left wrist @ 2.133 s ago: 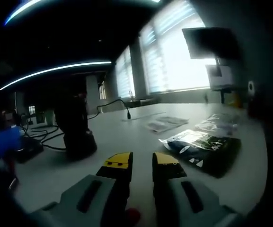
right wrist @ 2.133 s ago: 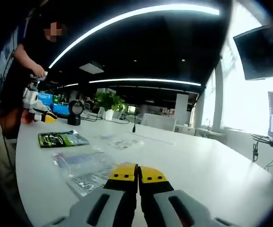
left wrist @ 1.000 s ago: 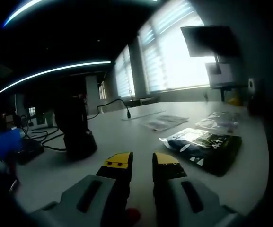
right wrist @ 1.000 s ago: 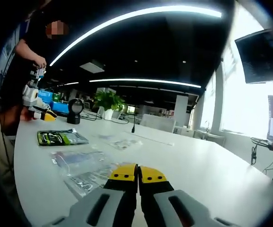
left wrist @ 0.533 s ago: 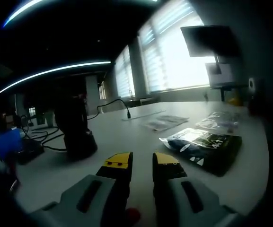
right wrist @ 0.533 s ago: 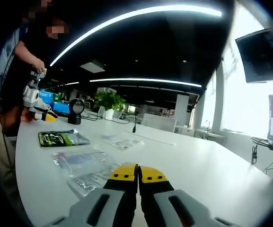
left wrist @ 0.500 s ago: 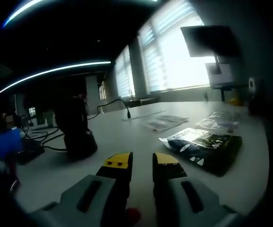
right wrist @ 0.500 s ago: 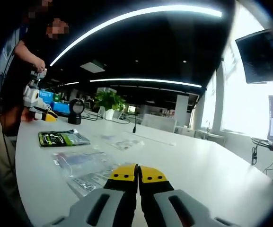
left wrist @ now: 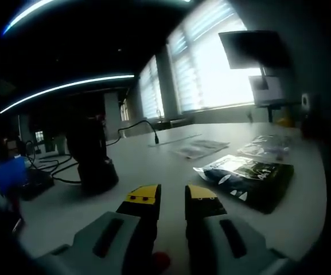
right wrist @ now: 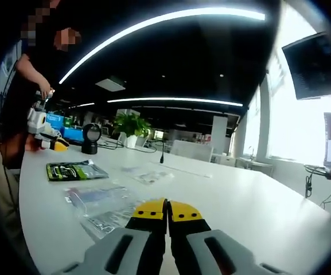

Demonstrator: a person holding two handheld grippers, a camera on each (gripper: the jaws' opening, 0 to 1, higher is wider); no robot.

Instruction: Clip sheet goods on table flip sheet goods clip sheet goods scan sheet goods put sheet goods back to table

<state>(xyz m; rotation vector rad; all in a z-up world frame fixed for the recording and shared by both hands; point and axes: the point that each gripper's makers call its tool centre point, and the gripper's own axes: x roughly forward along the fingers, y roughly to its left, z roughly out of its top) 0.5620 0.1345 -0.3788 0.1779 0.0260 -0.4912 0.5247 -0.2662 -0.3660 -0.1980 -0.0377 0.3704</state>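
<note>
Flat packets of sheet goods lie spread across a white surface [right wrist: 251,200] in an open-plan office, none yet lifted. In the left gripper view, a dark foil packet [left wrist: 248,180] rests at about 3 o'clock from the left hand-held gripper [left wrist: 172,197], whose yellow-tipped jaws stand a little apart and hold nothing; two clear packets [left wrist: 268,148] lie beyond it toward the windows. A dark scanner on a stand [left wrist: 93,157] sits at about 10 o'clock.

In the right gripper view, the right hand-held gripper [right wrist: 167,210] has its jaws pressed together on nothing, with a clear packet [right wrist: 99,197] just off its tip at 10 o'clock and the green-and-black packet [right wrist: 76,169] farther off in the same direction. A person [right wrist: 24,103] stands at the far left edge of the surface.

The packets look thin, light, limp and slick; a pinch at an overhanging sealed edge or corner would likely serve best, since the film may sag or slide.

Against the earlier frames, little has changed: both cameras have drifted only slightly, the packets lie where they were, and the jaws keep the same spacing.
</note>
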